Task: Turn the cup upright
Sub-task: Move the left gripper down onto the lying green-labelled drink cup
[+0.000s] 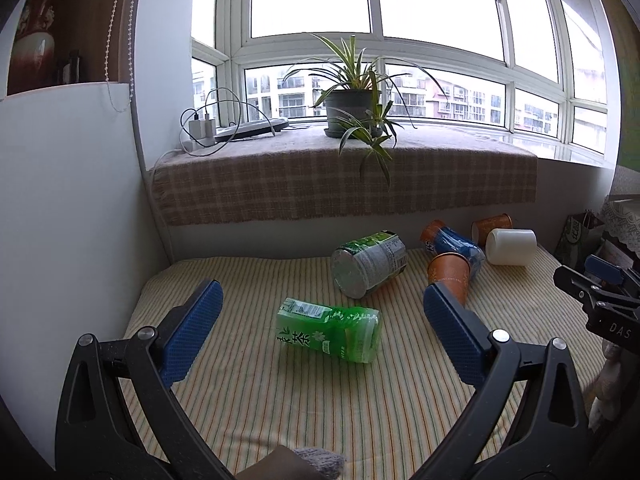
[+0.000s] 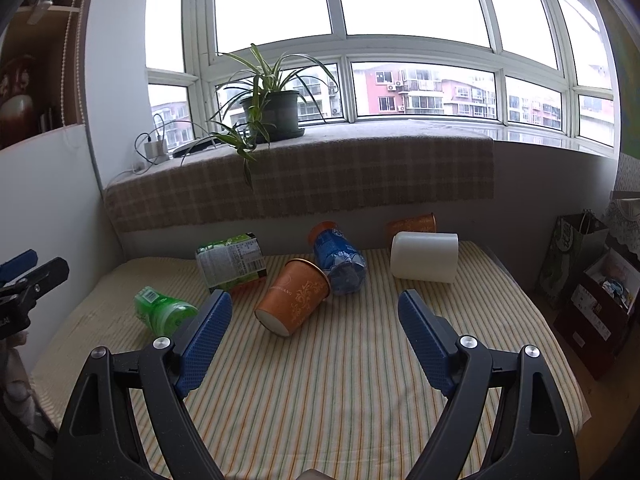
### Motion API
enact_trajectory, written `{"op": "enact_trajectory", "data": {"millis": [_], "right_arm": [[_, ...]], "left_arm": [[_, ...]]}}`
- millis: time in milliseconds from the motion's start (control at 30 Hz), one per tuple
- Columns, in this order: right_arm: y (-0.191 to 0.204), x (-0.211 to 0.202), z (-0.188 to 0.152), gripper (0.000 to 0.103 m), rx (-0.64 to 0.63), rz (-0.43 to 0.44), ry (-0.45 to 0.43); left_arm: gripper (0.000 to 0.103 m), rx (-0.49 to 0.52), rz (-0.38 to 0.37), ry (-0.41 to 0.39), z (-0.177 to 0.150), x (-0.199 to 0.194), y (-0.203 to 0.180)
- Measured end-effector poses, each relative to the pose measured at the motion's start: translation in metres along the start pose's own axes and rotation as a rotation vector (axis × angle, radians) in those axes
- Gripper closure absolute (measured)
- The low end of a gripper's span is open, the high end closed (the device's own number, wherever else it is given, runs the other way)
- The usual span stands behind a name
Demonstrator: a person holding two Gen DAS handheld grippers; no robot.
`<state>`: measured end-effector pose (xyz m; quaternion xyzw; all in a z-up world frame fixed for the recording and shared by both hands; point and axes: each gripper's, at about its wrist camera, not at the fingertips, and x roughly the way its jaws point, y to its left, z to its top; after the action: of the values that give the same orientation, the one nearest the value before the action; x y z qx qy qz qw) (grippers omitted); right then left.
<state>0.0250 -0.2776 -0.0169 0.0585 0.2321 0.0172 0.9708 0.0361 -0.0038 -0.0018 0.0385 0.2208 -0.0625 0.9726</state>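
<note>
Several cups lie on their sides on a striped cloth (image 2: 320,400). An orange cup (image 2: 294,296) lies nearest my right gripper (image 2: 316,310), base toward me; it also shows in the left wrist view (image 1: 448,276). A white cup (image 2: 424,256) and a second orange cup (image 2: 412,224) lie further back. A bright green cup (image 1: 330,330) lies between the fingers of my left gripper (image 1: 320,304), a little ahead. A green-and-white cup (image 1: 368,264) and a blue cup (image 1: 456,246) lie behind. Both grippers are open and empty.
A windowsill with a plaid cover (image 1: 344,184) and a potted plant (image 1: 352,108) runs behind the cloth. Chargers and cables (image 1: 204,128) sit at its left. A white wall (image 1: 68,200) stands on the left. Bags and boxes (image 2: 588,280) stand on the right.
</note>
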Motion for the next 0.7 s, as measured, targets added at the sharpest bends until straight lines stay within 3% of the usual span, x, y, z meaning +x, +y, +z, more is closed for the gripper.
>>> {"op": "enact_trajectory", "data": {"millis": [433,633,700], "right_arm": [[-0.021,0.010,-0.012,0.018,0.022,-0.060,0.077],[-0.036,0.017,-0.022,0.018,0.038,-0.092,0.120],[-0.042,0.017,-0.024,0.018,0.048,-0.101,0.133]], "left_arm": [[0.001,0.268,-0.216,0.257,0.043,0.097,-0.028],[0.001,0.368,-0.278,0.409,0.059,0.157,-0.054],[0.001,0.428,-0.260,0.436,0.061,0.175,-0.067]]}}
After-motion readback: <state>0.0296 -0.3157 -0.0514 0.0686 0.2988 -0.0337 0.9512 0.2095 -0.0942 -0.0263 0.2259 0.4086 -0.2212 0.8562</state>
